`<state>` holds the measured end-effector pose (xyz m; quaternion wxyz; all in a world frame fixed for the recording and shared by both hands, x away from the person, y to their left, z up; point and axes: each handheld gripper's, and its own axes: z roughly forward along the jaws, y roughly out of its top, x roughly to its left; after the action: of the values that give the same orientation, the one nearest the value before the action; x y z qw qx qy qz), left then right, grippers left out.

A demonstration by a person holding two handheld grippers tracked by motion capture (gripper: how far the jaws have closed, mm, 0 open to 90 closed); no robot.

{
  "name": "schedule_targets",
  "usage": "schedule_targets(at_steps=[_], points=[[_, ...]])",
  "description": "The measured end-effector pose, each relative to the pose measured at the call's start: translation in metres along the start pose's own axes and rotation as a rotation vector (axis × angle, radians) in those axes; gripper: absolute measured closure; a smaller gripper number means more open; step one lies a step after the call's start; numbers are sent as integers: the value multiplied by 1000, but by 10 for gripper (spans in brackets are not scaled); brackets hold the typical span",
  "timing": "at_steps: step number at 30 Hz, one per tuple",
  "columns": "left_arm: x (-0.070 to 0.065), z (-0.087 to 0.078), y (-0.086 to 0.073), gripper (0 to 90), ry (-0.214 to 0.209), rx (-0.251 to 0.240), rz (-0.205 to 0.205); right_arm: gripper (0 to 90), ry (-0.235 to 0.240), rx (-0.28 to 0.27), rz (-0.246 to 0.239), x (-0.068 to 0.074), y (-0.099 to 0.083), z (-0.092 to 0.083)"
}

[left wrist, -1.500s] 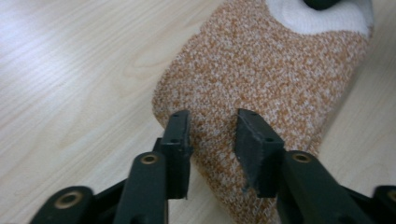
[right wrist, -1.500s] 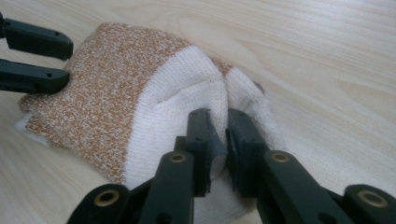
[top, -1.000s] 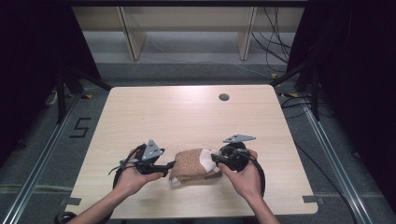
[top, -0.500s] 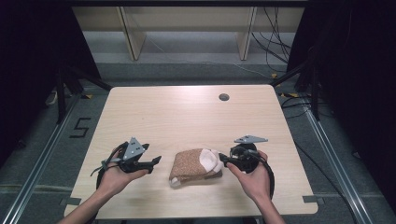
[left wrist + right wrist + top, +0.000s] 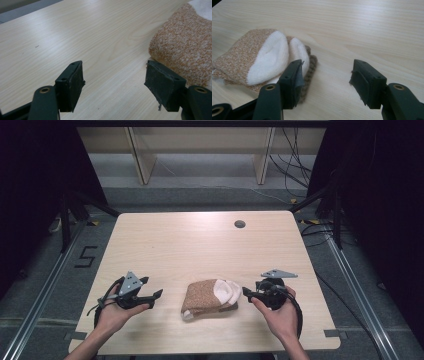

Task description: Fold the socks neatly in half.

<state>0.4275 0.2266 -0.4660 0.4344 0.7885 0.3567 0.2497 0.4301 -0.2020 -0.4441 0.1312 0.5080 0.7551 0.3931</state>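
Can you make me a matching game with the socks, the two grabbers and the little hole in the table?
Things:
1. folded socks
2. left hand-held gripper
3. right hand-held gripper
4. round hole

Matches:
A. dark, near the table's far edge
B. open, on the socks' brown side
C. brown and white, between the grippers
D. open, on the socks' white side

Pairs: 1-C, 2-B, 3-D, 4-A

Left gripper and right gripper: black bodies, each topped by a grey three-cornered plate (small holes at the corners) and trailing a looped black cable. Each jaw is a black arm with a brass-ringed hole, ending in a block with a frayed dark pad. Forearms are bare, without sleeves.
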Motion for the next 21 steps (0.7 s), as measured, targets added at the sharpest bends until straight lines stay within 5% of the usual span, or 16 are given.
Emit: schedule_targets(at_steps=[8, 9, 12, 14, 17, 21], points=[[11, 1, -16, 297, 16, 15, -22, 418, -31, -20, 0, -15, -15, -6], [12, 1, -18, 296, 17, 12, -27, 418, -40, -13, 40, -15, -18, -6], [17, 1, -22, 296, 34, 5, -7, 417, -50, -31, 43, -23, -27, -7], [17, 3, -26, 297, 32, -3, -31, 417, -65, -36, 35, -29, -32, -10], [17, 6, -29, 297, 26, -13, -30, 414, -73, -38, 103, -32, -40, -11], [15, 7, -30, 297, 27, -23, -33, 410, -70, -53, 92, -39, -46, -8]])
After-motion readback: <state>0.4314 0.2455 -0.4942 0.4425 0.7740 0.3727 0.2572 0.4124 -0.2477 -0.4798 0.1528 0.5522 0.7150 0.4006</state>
